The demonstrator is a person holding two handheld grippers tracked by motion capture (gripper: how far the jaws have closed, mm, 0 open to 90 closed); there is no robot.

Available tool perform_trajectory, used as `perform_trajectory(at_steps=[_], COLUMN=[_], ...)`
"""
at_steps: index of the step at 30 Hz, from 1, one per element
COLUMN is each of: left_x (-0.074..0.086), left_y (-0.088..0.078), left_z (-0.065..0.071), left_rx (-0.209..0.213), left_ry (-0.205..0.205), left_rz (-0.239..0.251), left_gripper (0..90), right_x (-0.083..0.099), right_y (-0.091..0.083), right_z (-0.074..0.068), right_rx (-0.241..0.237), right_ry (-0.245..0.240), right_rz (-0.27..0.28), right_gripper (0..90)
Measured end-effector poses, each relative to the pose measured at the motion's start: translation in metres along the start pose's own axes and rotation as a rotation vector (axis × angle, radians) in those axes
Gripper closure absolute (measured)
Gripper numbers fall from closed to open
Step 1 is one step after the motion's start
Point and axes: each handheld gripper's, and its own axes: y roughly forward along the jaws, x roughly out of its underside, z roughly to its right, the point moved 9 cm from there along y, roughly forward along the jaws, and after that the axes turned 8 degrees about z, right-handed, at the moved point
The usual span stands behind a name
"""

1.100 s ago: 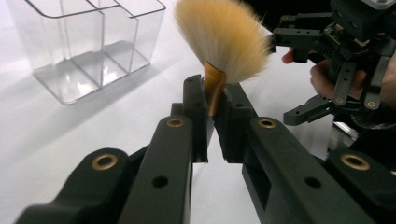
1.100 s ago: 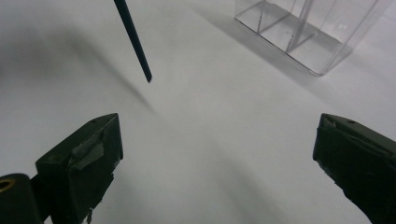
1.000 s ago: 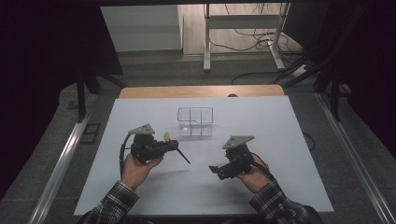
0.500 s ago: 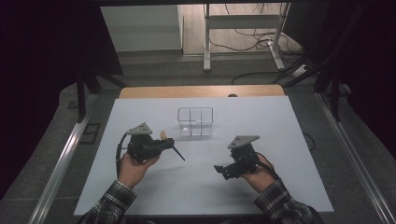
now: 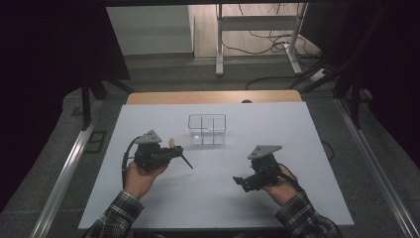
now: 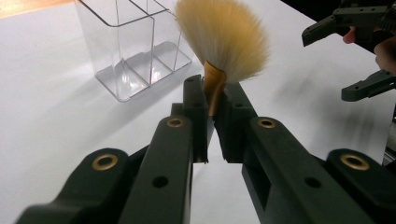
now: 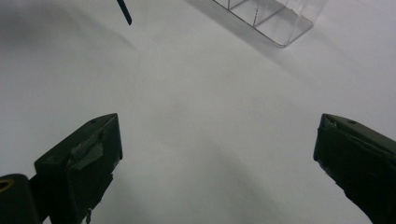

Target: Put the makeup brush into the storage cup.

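Soft cream bristles, light stiff handle: left gripper (image 6: 212, 116) clamps the makeup brush (image 6: 219, 46) at its gold ferrule, the sensible hold; right gripper (image 7: 215, 154) stands wide, empty.

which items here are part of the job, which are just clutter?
In the job:
- makeup brush, clamped in the left tool
- clear divided organizer on the white table
- right tool, open and holding nothing

Lying about:
- metal stand on the floor beyond the table
- loose cables around it
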Motion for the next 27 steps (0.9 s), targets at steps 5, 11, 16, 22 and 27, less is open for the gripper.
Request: perform_trajectory(at_steps=[5,11,16,22,27], left_x=[-0.001,-0.004,-0.006,-0.01,-0.016], left_y=[0.0,-0.001,-0.002,-0.005,-0.008], left_z=[-0.001,-0.004,-0.006,-0.009,-0.012], left_rx=[-0.008,-0.013,-0.013,-0.012,-0.009], left_ry=[-0.002,0.004,-0.001,-0.003,-0.015], left_rz=[0.003,0.007,0.012,0.025,0.04], left_gripper=[83.6,83.7,83.7,83.6,83.6], right_x=[0.005,0.012,0.021,0.029,0.037], right_y=[-0.007,-0.018,-0.028,-0.039,-0.047], right_z=[0.003,0.009,0.016,0.022,0.025], right_rx=[0.009,0.023,0.042,0.064,0.075], right_ry=[0.011,0.018,0.031,0.059,0.08], right_rz=[-0.002,-0.003,-0.008,-0.01,-0.015], right_gripper=[1.0,1.0,1.0,1.0,1.0])
